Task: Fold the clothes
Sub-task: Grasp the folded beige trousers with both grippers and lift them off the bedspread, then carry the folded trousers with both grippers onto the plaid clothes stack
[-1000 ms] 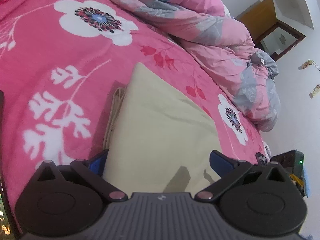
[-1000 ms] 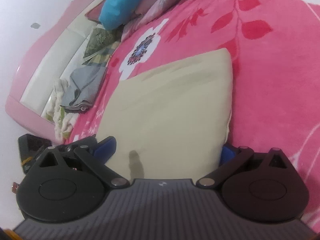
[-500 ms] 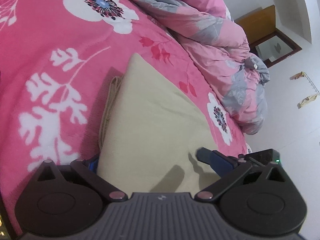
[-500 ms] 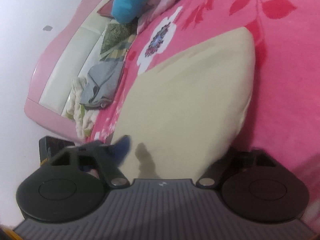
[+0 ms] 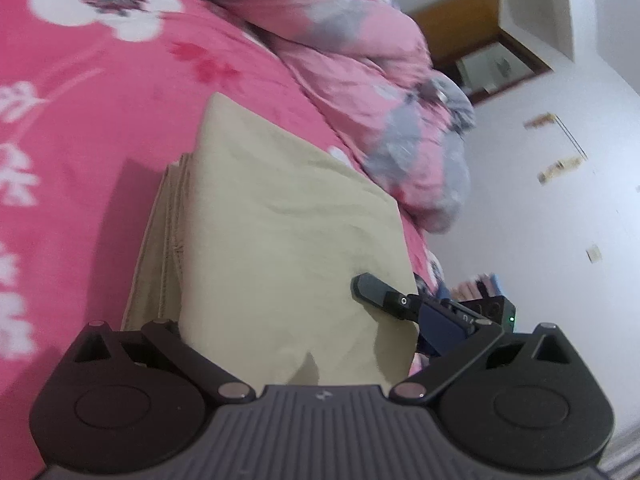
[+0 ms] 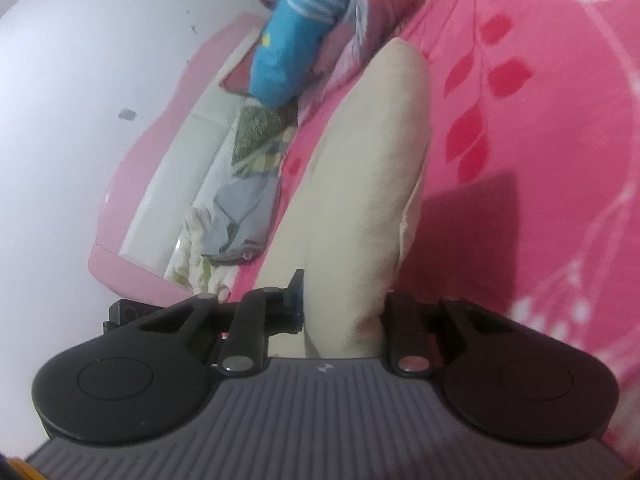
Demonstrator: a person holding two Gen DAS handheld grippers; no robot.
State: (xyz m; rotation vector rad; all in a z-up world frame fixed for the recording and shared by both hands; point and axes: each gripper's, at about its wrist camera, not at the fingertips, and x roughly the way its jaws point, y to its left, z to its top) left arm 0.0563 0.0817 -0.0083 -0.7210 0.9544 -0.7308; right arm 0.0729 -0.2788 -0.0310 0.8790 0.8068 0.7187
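The folded cloth (image 5: pixel 280 240) lies on the bed (image 5: pixel 80 120), its near edge now lifted. A second ago both jaws stood wide around it; now the right gripper (image 6: pixel 340 312) has clenched on that edge, while the left gripper (image 5: pixel 296 344) stays spread. Probably another fold is beginning. No containers are visible.

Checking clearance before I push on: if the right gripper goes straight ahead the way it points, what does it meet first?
The right gripper already has the beige folded garment between its fingers, so more of that cloth comes first. Beyond its far end lies the blue striped pillow, though depth is hard to judge.
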